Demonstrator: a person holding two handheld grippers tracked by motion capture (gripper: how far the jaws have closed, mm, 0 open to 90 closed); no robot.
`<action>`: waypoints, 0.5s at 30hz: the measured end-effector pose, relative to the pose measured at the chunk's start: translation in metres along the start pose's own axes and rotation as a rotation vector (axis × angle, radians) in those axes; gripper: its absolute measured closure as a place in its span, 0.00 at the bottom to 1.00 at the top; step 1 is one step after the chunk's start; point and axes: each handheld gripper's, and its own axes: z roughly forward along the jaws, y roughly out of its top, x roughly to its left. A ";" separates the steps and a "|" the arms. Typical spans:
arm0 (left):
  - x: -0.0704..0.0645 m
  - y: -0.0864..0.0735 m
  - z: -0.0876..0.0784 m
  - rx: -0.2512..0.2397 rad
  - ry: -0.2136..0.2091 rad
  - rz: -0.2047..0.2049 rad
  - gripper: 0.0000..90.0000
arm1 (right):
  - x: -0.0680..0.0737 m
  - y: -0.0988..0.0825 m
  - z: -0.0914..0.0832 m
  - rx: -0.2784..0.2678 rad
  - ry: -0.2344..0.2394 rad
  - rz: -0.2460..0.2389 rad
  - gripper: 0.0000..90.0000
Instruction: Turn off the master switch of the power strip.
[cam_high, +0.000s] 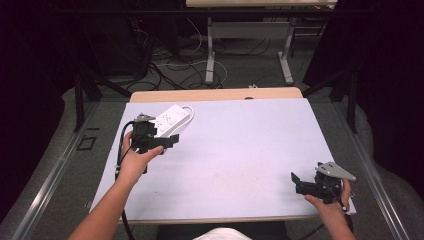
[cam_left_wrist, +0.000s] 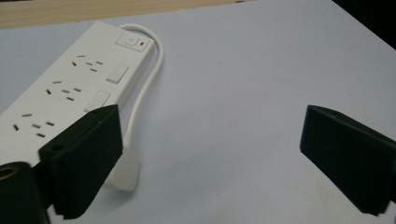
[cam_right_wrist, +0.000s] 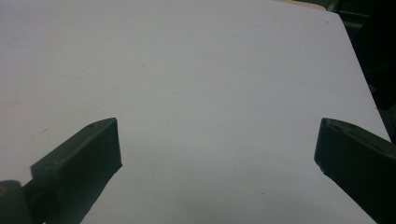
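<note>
High view: a white power strip (cam_high: 172, 120) lies in the upper left of the frame on a pale lilac table cover (cam_high: 240, 150), its white cord (cam_high: 188, 111) looped at the far end. The left gripper (cam_high: 167, 140), held in the person's left hand (cam_high: 135, 162), sits just beside the strip's near end, jaws spread and nothing between them. At lower right, the right gripper (cam_high: 296, 181) rests near the table's front edge in the right hand (cam_high: 327, 205), well apart from the strip, jaws likewise apart and empty. Left gripper view: the power strip (cam_left_wrist: 70, 88) fills the upper left, showing three socket groups, two blank rocker switches and a main switch (cam_left_wrist: 133, 41) with a red indicator; the cord (cam_left_wrist: 144, 88) runs down its side to a pale plug (cam_left_wrist: 125, 170) lying by the left jaw. The jaws stand wide; the strip lies outside their gap, to the left. Right gripper view: two wide-set jaws frame bare table cover (cam_right_wrist: 210, 93), gripping nothing. Judged step: the left gripper is positioned beside the strip with no grasp made. The next move would call for shifting the open jaws sideways over the strip body or its plug, squaring them to it, then closing.
</note>
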 end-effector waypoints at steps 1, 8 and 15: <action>0.000 -0.002 -0.002 0.003 0.004 -0.006 0.03 | 0.000 0.000 0.000 -0.002 0.000 0.001 0.00; 0.000 -0.017 -0.014 0.000 0.016 -0.005 0.01 | 0.000 0.001 -0.002 0.014 -0.001 -0.003 0.00; 0.002 -0.037 -0.026 0.002 0.012 -0.018 0.01 | 0.001 0.001 -0.001 0.005 0.004 -0.005 0.00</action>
